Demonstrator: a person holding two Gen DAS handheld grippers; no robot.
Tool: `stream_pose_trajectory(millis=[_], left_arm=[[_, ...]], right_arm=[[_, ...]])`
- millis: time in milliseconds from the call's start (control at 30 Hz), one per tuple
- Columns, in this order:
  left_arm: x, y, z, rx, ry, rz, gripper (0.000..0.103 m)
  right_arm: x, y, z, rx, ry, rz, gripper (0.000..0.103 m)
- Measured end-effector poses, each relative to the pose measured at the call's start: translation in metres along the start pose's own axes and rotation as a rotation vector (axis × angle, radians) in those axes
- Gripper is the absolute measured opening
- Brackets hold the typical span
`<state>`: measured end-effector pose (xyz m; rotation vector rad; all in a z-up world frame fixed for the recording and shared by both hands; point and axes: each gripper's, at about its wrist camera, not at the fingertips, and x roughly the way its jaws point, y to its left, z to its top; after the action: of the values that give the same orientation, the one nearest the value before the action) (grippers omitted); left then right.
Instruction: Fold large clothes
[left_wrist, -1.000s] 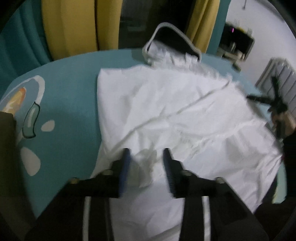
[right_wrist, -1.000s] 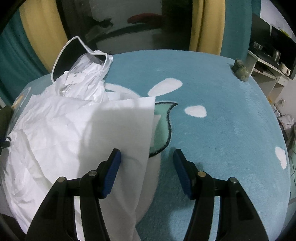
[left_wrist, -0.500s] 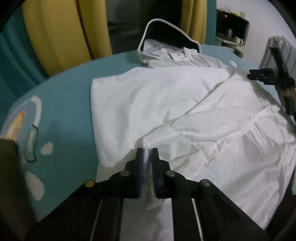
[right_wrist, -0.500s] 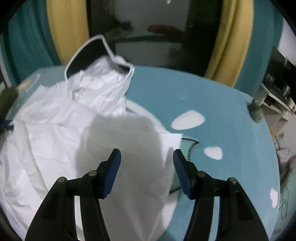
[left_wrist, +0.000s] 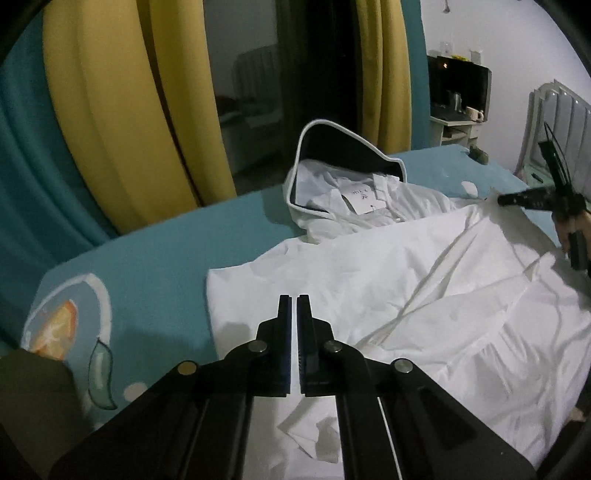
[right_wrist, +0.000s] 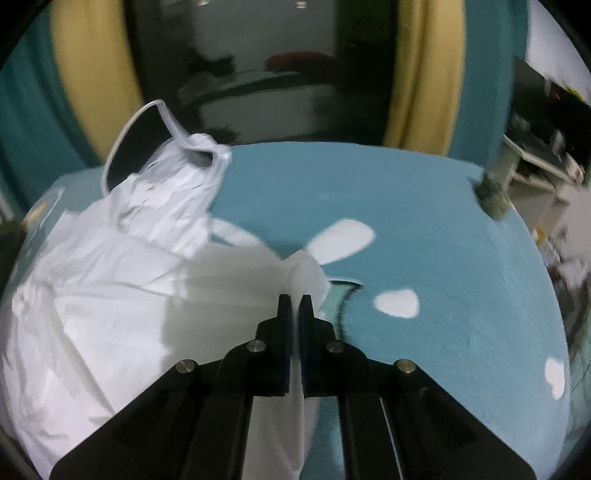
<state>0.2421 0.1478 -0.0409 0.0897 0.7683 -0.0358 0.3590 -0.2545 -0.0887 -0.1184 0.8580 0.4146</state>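
Observation:
A large white hooded garment (left_wrist: 369, 273) lies spread on the teal bedspread (left_wrist: 147, 266), its dark-lined hood (left_wrist: 343, 151) at the far end. My left gripper (left_wrist: 294, 297) is shut on the white cloth near the garment's left edge, a thin strip of fabric showing between the jaws. In the right wrist view the garment (right_wrist: 110, 302) fills the left side. My right gripper (right_wrist: 294, 297) is shut on its right corner, which bunches up just past the fingertips. The right gripper (left_wrist: 517, 199) also shows at the far right of the left wrist view, held by a hand (left_wrist: 572, 229).
Yellow curtains (left_wrist: 110, 110) and a dark window stand behind the bed. A desk with a monitor (left_wrist: 458, 88) is at the right. A small dark lump (right_wrist: 491, 195) sits at the bed's far right edge. A dark olive object (left_wrist: 33, 406) lies at the lower left.
Both grippers went from open to shut on the white cloth. The left one rose with its pinch of fabric. The right one slid onto the garment's corner, which now puckers at its tips.

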Motion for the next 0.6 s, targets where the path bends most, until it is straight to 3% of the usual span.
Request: stream_pose_trajectory(millis=[100, 200, 267, 300, 433, 533, 600], left_arm=[[0.013, 0.000, -0.006, -0.045, 0.082, -0.077, 0.003], [0.027, 0.001, -0.025, -0.087, 0.162, -0.074, 0.010], [0.033, 0.004, -0.040, -0.129, 0.201, -0.078, 0.047], [0.034, 0.005, -0.045, -0.145, 0.212, -0.077, 0.053], [0.031, -0.001, -0.059, -0.137, 0.220, -0.109, 0.054], [0.030, -0.014, -0.065, -0.060, 0.209, -0.120, 0.054], [0.033, -0.022, -0.068, -0.003, 0.206, -0.116, 0.032]], right_arm=[[0.006, -0.005, -0.006, 0.033, 0.035, 0.020, 0.004], [0.007, -0.005, -0.011, 0.029, 0.054, 0.018, 0.005], [0.006, -0.006, -0.013, 0.031, 0.059, 0.013, 0.005], [0.006, -0.007, -0.013, 0.031, 0.064, 0.012, 0.006], [0.004, -0.010, -0.013, 0.029, 0.074, 0.009, 0.007], [0.003, -0.010, -0.013, 0.031, 0.079, 0.005, 0.008], [0.002, -0.011, -0.014, 0.029, 0.079, 0.004, 0.008]])
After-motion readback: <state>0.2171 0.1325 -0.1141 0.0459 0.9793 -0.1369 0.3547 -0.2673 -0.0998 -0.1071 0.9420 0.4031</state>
